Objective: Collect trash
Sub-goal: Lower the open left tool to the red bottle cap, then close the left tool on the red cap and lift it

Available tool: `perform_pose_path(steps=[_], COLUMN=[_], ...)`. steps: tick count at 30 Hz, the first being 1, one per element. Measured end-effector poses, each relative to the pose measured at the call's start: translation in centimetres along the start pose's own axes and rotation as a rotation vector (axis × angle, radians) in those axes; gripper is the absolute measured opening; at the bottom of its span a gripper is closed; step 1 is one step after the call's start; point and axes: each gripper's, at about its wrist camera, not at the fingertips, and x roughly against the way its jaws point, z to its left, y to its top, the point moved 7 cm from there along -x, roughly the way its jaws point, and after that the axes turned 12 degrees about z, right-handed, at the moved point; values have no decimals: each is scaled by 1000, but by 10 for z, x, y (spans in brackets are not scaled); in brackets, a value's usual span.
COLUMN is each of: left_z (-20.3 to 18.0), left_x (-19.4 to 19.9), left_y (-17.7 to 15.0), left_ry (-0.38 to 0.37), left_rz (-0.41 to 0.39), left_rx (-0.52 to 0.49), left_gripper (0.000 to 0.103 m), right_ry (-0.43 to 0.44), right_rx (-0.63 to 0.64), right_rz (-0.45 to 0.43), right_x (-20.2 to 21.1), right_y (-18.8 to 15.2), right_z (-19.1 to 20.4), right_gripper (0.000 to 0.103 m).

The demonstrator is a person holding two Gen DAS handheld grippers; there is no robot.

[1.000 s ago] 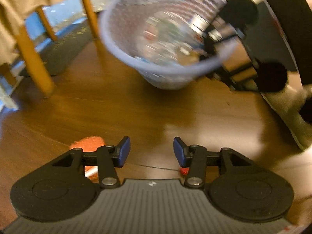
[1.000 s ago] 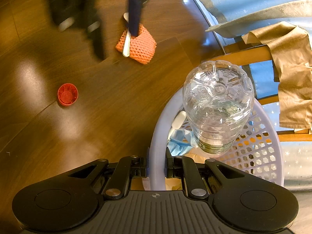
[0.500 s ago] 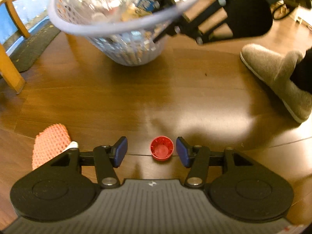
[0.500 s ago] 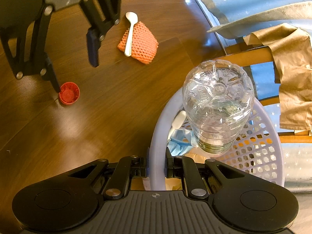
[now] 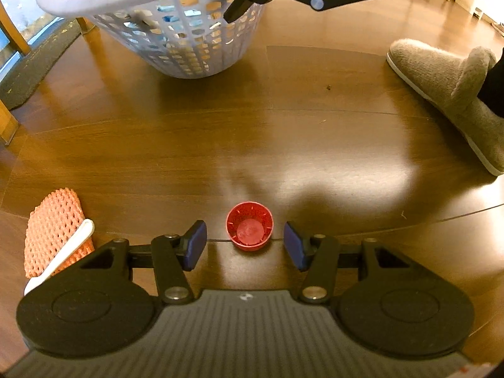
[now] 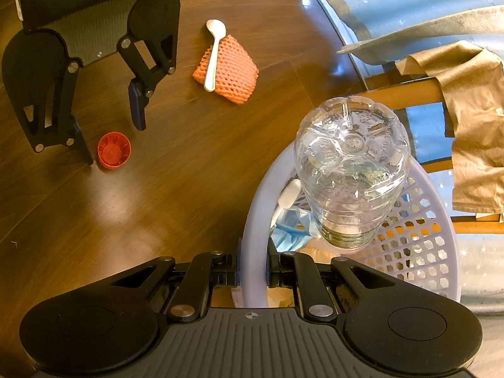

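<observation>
A red bottle cap (image 5: 249,230) lies open side up on the wood floor, between the blue pads of my open left gripper (image 5: 245,244); neither pad touches it. From the right wrist view the same cap (image 6: 113,150) sits between the left gripper's fingers (image 6: 138,107). My right gripper (image 6: 252,271) is shut on the rim of a lavender mesh basket (image 6: 255,220), which is held tilted above the floor (image 5: 176,41). A clear plastic bottle (image 6: 352,170) stands upside down in the basket among other trash. An orange foam net (image 6: 230,69) with a white plastic spoon (image 6: 214,53) on it lies nearby.
The net (image 5: 53,226) and spoon (image 5: 63,252) lie left of the left gripper. A person's foot in a grey slipper (image 5: 450,91) rests on the floor at right. A wooden chair (image 6: 409,91) draped with tan cloth (image 6: 472,119) stands beyond the basket. A dark mat (image 5: 34,63) lies at far left.
The left gripper has come down and forward so the red cap now sits between its open fingers. The right gripper and basket have held still.
</observation>
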Motion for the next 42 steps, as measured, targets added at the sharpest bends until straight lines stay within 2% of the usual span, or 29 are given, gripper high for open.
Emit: perform_pose_path(steps=[6,8,17,19,22,28,35,42], left_z=[-1,-2,-1,0,2,3,26,62], left_x=[-5,-7,-16,-16,-16,-13,22,83], left_y=[4,4,5,6,8,6,4,15], left_ry=[-11,-17,-41,-38,-34,-37,-12,35], left_rz=[9,11,25,22,19,22,-6,-72], left_rx=[-1,-6,27,31,35,39,94,157], left_gripper=[48,44,40,37,29,28,28,28], right_ry=[2,3,6,6,6,7,6,5], right_rx=[-1,-3,-4,-3,-4,-5,-7,-11], right_rz=[-1,-1,-2,-2,-2,-2,-2,-2], right_x=[-1,-1,-1,0,0,0,-1,-1], right_y=[2,2,3,3,3,4,4,4], right_z=[-1,-1,-1,-1,-1,-1,-2,-4], right_gripper=[10,10,10,10,10,10,10,10])
